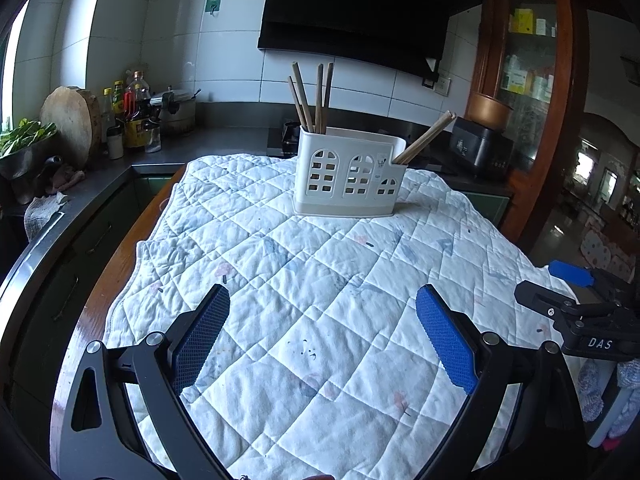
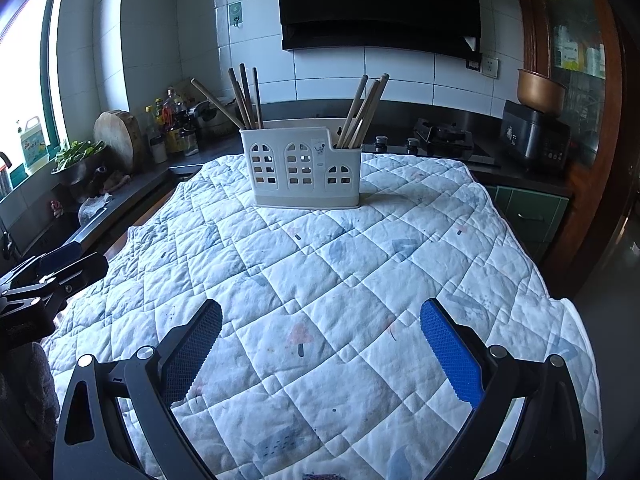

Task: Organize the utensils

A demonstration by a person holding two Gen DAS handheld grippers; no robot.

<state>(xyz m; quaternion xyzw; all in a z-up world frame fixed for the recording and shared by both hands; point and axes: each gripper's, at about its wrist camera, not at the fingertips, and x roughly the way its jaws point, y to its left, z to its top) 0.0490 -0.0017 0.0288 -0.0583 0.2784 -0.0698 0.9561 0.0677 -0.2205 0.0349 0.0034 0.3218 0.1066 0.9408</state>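
A white utensil holder [image 1: 347, 172] [image 2: 305, 167] with arched cut-outs stands on the far part of a quilted white cloth [image 1: 320, 300] [image 2: 320, 280]. Wooden chopsticks [image 1: 314, 98] [image 2: 245, 96] stand upright in its left compartment. More chopsticks [image 1: 424, 138] [image 2: 364, 110] lean to the right in its right compartment. My left gripper [image 1: 323, 300] hovers open over the near cloth, nothing between its blue pads. My right gripper [image 2: 321, 312] is open too, also empty. Each gripper shows at the edge of the other's view, the right one [image 1: 576, 304] and the left one [image 2: 52, 276].
A dark counter runs along the left and back with a round chopping board [image 1: 72, 124], sauce bottles [image 1: 132, 108], a pot and a bowl of greens [image 1: 24, 144]. A gas hob [image 2: 440, 138] and a black cooker [image 2: 536, 136] sit at the back right, beside a wooden cabinet [image 1: 532, 80].
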